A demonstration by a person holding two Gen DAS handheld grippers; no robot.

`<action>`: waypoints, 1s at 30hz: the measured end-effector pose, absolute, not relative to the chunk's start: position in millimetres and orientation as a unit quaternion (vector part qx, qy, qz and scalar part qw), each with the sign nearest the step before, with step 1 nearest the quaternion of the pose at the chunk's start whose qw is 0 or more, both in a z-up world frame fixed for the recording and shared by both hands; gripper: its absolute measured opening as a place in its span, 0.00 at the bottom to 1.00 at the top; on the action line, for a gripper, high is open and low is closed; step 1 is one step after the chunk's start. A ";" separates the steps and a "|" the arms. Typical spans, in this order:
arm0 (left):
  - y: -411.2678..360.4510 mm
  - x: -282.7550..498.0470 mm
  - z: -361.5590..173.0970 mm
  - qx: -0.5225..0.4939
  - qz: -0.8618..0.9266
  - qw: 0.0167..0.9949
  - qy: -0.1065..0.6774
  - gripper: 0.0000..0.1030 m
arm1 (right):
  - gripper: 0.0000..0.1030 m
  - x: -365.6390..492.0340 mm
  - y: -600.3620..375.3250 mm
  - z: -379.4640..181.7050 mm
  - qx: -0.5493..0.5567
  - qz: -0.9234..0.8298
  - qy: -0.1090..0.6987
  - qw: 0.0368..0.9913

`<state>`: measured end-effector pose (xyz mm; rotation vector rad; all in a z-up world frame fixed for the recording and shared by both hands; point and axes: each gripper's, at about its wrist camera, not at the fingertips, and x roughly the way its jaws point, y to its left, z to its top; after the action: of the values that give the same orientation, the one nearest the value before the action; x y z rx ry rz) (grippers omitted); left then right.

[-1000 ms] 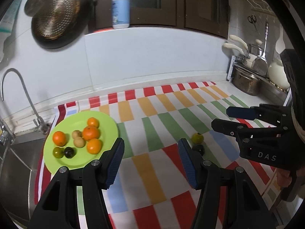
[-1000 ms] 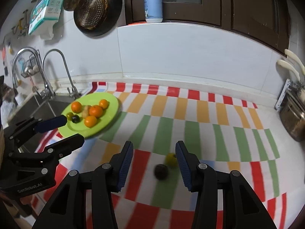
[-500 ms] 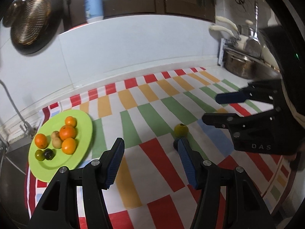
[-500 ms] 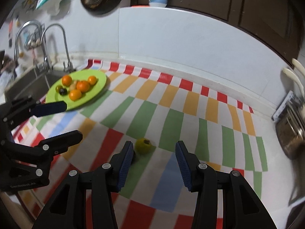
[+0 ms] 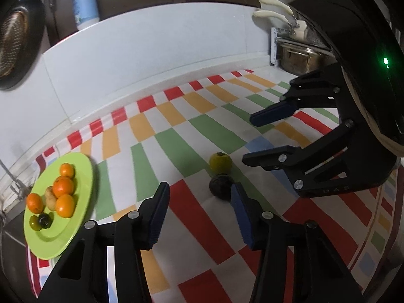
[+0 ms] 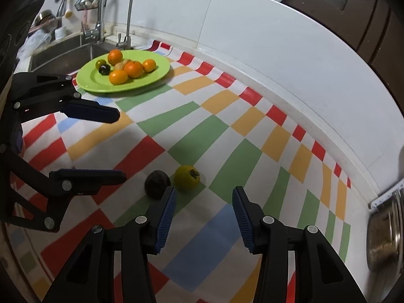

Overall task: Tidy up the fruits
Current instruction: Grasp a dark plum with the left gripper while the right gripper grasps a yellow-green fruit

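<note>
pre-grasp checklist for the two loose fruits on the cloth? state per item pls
1. Left gripper empty, jaws apart though they have just been closing: ok.
2. Right gripper empty, jaws apart: ok.
3. Dark fruit and yellow-green fruit loose on the striped cloth: ok.
4. Gap between the two fruits: not ok, they sit about touching.
5. Dark fruit centred in left gripper: not ok, it lies by one fingertip.
6. Free space on green plate: ok.

A striped checked cloth [image 6: 227, 131] covers the counter beside a sink [image 6: 63, 50] and faucet [image 6: 126, 12].
</note>
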<state>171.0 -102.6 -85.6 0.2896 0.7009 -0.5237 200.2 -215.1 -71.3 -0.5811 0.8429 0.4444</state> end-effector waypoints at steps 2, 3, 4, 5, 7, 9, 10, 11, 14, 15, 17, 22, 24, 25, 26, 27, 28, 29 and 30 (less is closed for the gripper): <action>-107.1 171.7 -88.6 0.146 -0.264 0.891 0.338 0.44 | 0.46 202.2 -216.4 -74.2 -0.276 0.221 0.399 0.846; -109.5 172.0 -90.3 0.151 -0.272 0.889 0.337 0.44 | 0.46 202.6 -216.8 -76.1 -0.280 0.227 0.397 0.844; -111.4 171.9 -91.3 0.156 -0.276 0.887 0.336 0.43 | 0.46 202.3 -216.7 -77.5 -0.284 0.232 0.394 0.843; -113.5 172.3 -92.6 0.161 -0.280 0.885 0.335 0.42 | 0.45 201.9 -216.3 -79.3 -0.291 0.239 0.390 0.840; -117.1 173.8 -95.2 0.168 -0.287 0.881 0.337 0.39 | 0.45 201.1 -215.3 -82.9 -0.304 0.249 0.382 0.836; -119.7 176.1 -97.9 0.170 -0.290 0.878 0.340 0.39 | 0.45 200.4 -214.5 -84.8 -0.309 0.256 0.378 0.834; -120.4 177.9 -99.3 0.169 -0.292 0.877 0.343 0.38 | 0.45 200.6 -214.3 -85.7 -0.310 0.259 0.377 0.833; -120.8 179.0 -100.2 0.168 -0.293 0.876 0.345 0.38 | 0.45 201.4 -214.6 -86.9 -0.310 0.263 0.376 0.832; -121.8 183.2 -103.6 0.167 -0.293 0.874 0.351 0.37 | 0.45 204.1 -215.9 -90.7 -0.308 0.270 0.376 0.831; -122.0 184.3 -104.6 0.165 -0.295 0.872 0.354 0.37 | 0.44 205.7 -216.5 -92.1 -0.308 0.273 0.376 0.830; -122.6 185.5 -106.3 0.164 -0.298 0.870 0.358 0.36 | 0.41 207.7 -216.9 -93.5 -0.308 0.278 0.377 0.828; -124.3 188.5 -109.1 0.160 -0.300 0.868 0.362 0.36 | 0.41 210.5 -215.3 -97.1 -0.306 0.293 0.375 0.824; -124.5 191.2 -109.7 0.158 -0.302 0.867 0.363 0.35 | 0.40 212.0 -214.8 -97.6 -0.306 0.297 0.374 0.824; -124.7 192.2 -109.7 0.156 -0.304 0.867 0.363 0.34 | 0.40 212.8 -214.9 -97.5 -0.305 0.299 0.373 0.824; -125.2 193.1 -109.7 0.155 -0.307 0.866 0.363 0.33 | 0.40 213.6 -215.1 -97.8 -0.305 0.300 0.373 0.823; -125.8 193.6 -109.7 0.155 -0.309 0.865 0.363 0.32 | 0.40 214.3 -215.3 -98.3 -0.305 0.301 0.373 0.823; -126.7 194.2 -110.1 0.155 -0.310 0.865 0.363 0.31 | 0.40 214.7 -215.3 -98.7 -0.306 0.301 0.374 0.822; -127.0 194.8 -110.3 0.155 -0.312 0.864 0.363 0.29 | 0.38 215.4 -215.4 -99.6 -0.306 0.302 0.376 0.821; -127.4 195.4 -110.3 0.154 -0.313 0.864 0.363 0.29 | 0.38 215.9 -215.5 -100.6 -0.305 0.304 0.378 0.819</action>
<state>195.4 -127.4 -110.3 0.3228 0.7616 -0.6562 215.9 -215.5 -100.6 -0.6503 0.8053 0.6473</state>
